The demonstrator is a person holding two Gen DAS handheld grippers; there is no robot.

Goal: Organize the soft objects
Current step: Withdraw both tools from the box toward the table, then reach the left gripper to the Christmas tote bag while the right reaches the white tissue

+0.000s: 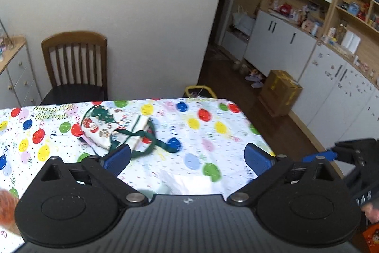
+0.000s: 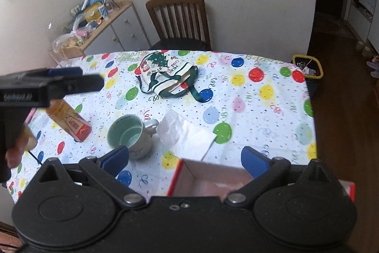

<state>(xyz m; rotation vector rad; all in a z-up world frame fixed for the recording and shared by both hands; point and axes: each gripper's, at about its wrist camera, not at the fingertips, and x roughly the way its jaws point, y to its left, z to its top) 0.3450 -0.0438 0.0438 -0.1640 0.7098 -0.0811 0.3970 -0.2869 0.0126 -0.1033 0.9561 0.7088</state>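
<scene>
- The left gripper (image 1: 187, 158) has its blue-padded jaws spread wide with nothing between them, hanging above the balloon-print tablecloth (image 1: 213, 132).
- The right gripper (image 2: 184, 160) is likewise wide apart and empty, above the near part of the table.
- Below the right gripper sits an open red-edged box (image 2: 189, 176) at the near table edge.
- Just beyond the box lies a white folded cloth or tissue (image 2: 187, 134), touching the handle side of a pale green mug (image 2: 129, 134).
- Left of the mug lies a tipped orange drink carton (image 2: 71, 121).
- Farther back, near the far edge, lies the Christmas-print fabric tote bag (image 2: 168, 77) with green handles, well apart from both grippers.
- Behind the table stands a wooden chair (image 2: 180, 18).
</scene>
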